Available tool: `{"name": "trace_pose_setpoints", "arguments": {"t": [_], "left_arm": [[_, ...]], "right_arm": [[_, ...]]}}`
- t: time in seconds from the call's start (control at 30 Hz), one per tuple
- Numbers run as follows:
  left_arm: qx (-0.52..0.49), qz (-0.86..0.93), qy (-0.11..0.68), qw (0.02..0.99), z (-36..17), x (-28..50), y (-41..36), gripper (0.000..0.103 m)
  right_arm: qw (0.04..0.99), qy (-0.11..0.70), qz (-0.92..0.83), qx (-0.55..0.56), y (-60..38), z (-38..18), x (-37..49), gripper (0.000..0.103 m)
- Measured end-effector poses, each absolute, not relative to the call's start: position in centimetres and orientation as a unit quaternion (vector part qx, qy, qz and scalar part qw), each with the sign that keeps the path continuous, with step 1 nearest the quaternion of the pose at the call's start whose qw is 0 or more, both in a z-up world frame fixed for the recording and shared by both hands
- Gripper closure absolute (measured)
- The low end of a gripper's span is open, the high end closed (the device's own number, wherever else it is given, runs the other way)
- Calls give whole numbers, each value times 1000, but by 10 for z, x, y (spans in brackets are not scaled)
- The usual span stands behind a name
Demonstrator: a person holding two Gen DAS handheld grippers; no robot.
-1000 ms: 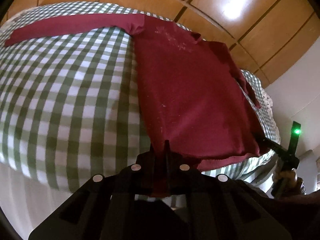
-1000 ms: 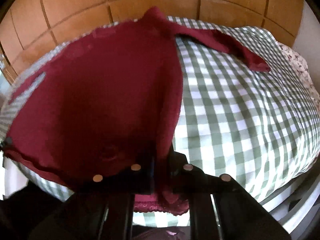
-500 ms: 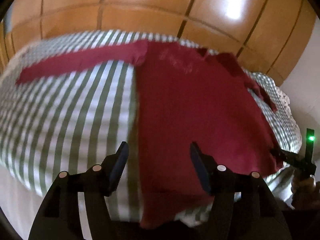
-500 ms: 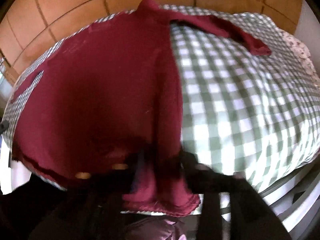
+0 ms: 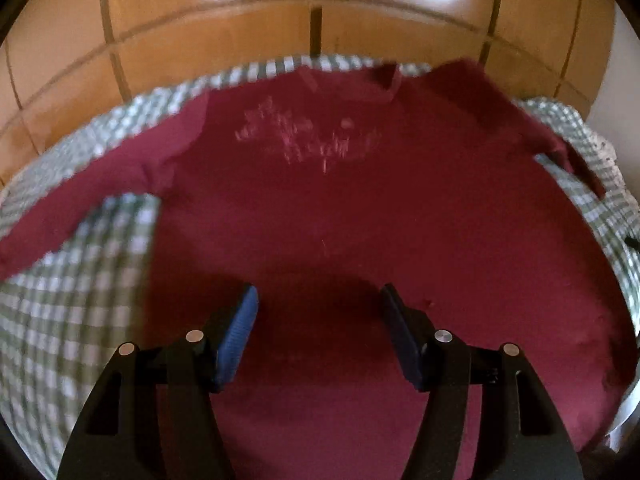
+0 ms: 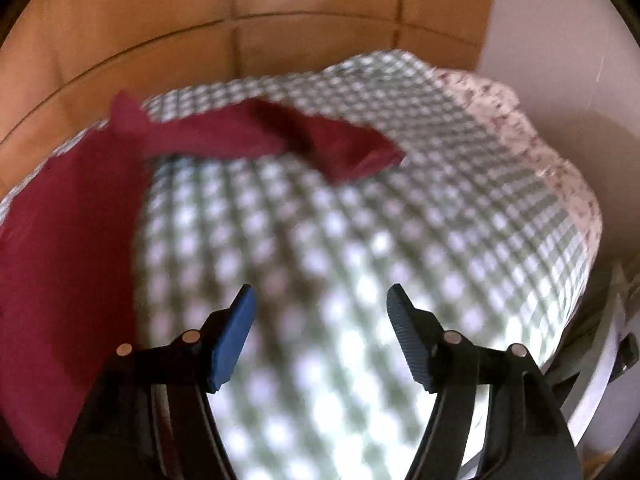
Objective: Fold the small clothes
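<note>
A dark red long-sleeved shirt lies flat on a green-and-white checked bed cover, faded print on its chest, both sleeves spread out. My left gripper is open and empty, hovering over the shirt's lower body. In the right wrist view the shirt's body lies at the left and its right sleeve stretches across the cover. My right gripper is open and empty over bare checked cover, to the right of the shirt.
Wooden panelled doors stand behind the bed. A floral pillow or cloth lies at the bed's far right, beside a white wall. The bed's edge drops off at the right.
Both grippers let go of the shirt's hem and opened. The left one swung right over the shirt's body; the right one swung right over bare cover toward the sleeve.
</note>
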State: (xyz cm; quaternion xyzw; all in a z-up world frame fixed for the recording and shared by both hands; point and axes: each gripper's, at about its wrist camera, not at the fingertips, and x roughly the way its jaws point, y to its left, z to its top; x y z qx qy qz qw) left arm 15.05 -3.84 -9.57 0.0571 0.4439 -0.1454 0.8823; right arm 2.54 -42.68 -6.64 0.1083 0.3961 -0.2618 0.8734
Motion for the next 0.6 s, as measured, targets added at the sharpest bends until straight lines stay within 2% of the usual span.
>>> {"name": "trace_pose_setpoints", "arguments": {"t": [0.1,0.3,0.43,0.6], "left_arm": [[36,-147,428,891,-105,150,-32,30],[23,-155,421,893,-110,151,-32,25],[22,-158,423,892,-111,153,-33,23],[25,-157,423,892,-111,154,-35,21]], "right_arm": [[871,401,-271,86,-446,-69,57,37],[845,433,-303,83,-499,-92,114,55],[838,445,-305,80,-523,-91,123,99],[863,395,-310,56,-538,-39,97,100]]}}
